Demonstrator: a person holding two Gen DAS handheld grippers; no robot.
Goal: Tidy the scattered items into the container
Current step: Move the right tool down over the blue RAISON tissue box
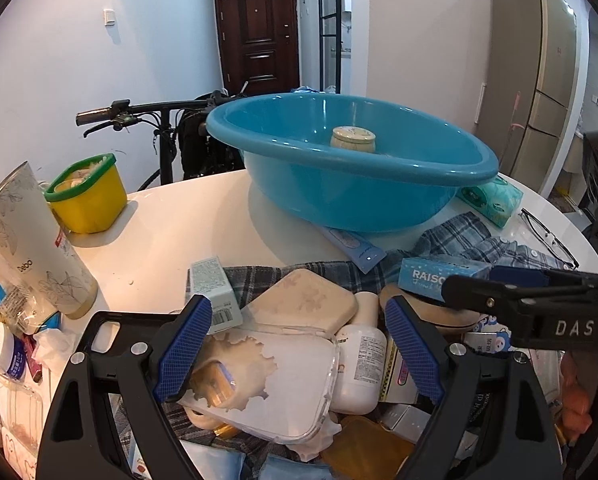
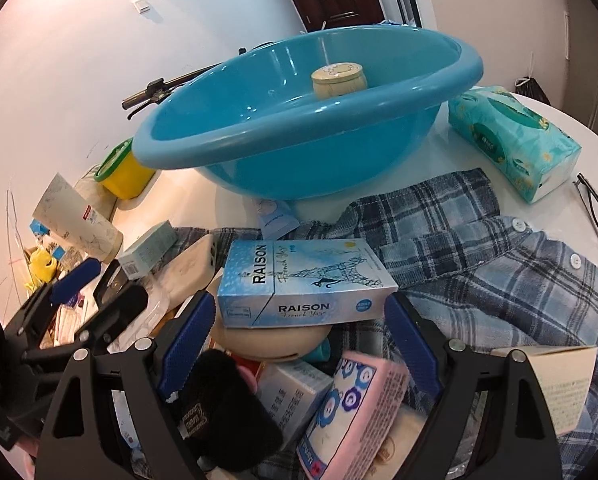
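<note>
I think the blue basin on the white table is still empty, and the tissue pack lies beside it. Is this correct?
Not quite. The blue basin is not empty: a small cream jar with a lid already stands inside it, as the right wrist view shows. The rest holds: the basin is on the white table, and the tissue pack lies beside it.

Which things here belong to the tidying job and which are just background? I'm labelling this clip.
Job: blue basin, jar inside it, RAISON box, plaid shirt, tissue pack, glasses.
Background: bicycle, door, fridge.
</note>
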